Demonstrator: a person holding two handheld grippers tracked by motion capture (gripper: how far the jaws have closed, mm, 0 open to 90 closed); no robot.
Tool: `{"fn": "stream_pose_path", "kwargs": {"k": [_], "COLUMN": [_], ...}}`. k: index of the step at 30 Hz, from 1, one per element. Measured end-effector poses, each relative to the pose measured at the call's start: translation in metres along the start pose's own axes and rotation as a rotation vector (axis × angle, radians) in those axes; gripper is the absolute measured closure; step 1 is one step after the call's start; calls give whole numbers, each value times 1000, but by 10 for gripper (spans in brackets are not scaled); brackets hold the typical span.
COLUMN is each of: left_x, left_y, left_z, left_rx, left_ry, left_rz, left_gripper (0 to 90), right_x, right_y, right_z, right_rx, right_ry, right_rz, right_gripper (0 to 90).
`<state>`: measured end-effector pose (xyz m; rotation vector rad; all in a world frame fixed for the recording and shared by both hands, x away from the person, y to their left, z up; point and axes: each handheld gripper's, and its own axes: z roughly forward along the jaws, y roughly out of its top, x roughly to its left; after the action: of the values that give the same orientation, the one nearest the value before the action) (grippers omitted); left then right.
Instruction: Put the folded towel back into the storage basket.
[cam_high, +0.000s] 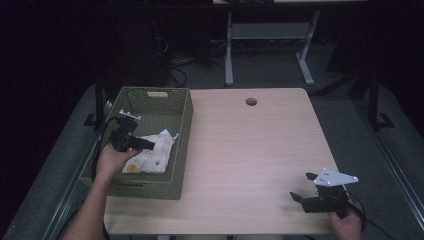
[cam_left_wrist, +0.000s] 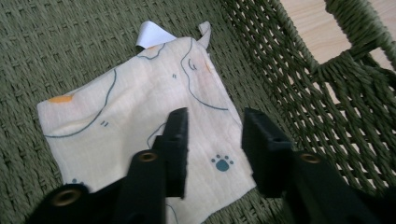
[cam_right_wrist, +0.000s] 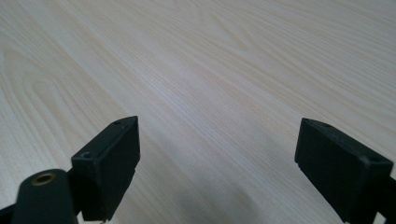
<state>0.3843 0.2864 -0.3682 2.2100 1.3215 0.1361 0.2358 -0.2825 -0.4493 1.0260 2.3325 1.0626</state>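
Black jaws of my left claw (cam_left_wrist: 212, 140) rise closest in the left gripper view, standing apart with nothing pinched between them; the pads hang just above the cloth (cam_left_wrist: 140, 121) and do not press on it. So my left claw is released. Beneath it the cloth lies flat on the woven floor of the green basket (cam_left_wrist: 327, 88), cream-coloured with dark curved lines, orange patches and a small blue paw print at about 5 o'clock of its middle. A white tag sticks up at its far edge, toward 12 o'clock, and a little loop of fabric stands beside that at 1 o'clock. The basket's wall runs along at 3 o'clock of the cloth, with pale wood showing through the handle gap.

From the high view, my left claw (cam_high: 142, 145) hovers over the cloth (cam_high: 155, 155) inside the basket (cam_high: 182, 120), which sits at 9 o'clock on the counter (cam_high: 250, 150). The cloth rests in the near half of the basket, toward its right wall.

My right claw (cam_high: 307, 187) waits at 5 o'clock on the counter, well apart from the basket. Its jaws are spread wide over bare wood, grasping nothing.
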Motion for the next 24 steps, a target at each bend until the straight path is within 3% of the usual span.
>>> {"fn": "stream_pose_path", "kwargs": {"k": [7, 10, 11, 19, 24], "left_x": [0, 2, 4, 7, 6], "left_y": [-8, -12, -14, -23, -29], "left_z": [-6, -11, -15, -22, -27], "left_rx": [-50, -98, -137, -185, -244], "left_ry": [-67, -111, -145, -178, -236], "left_rz": [-24, -72, -104, -139, -160], "left_gripper": [519, 509, 509, 471, 433], "right_x": [-2, -2, -2, -4, -5], "right_y": [-1, -1, -1, -1, -1], "right_z": [2, 2, 2, 3, 4], "right_rx": [7, 5, 5, 8, 6], "right_ry": [0, -4, -5, -9, -10], "right_rz": [2, 5, 4, 6, 10], "right_gripper": [135, 135, 135, 135, 135]}}
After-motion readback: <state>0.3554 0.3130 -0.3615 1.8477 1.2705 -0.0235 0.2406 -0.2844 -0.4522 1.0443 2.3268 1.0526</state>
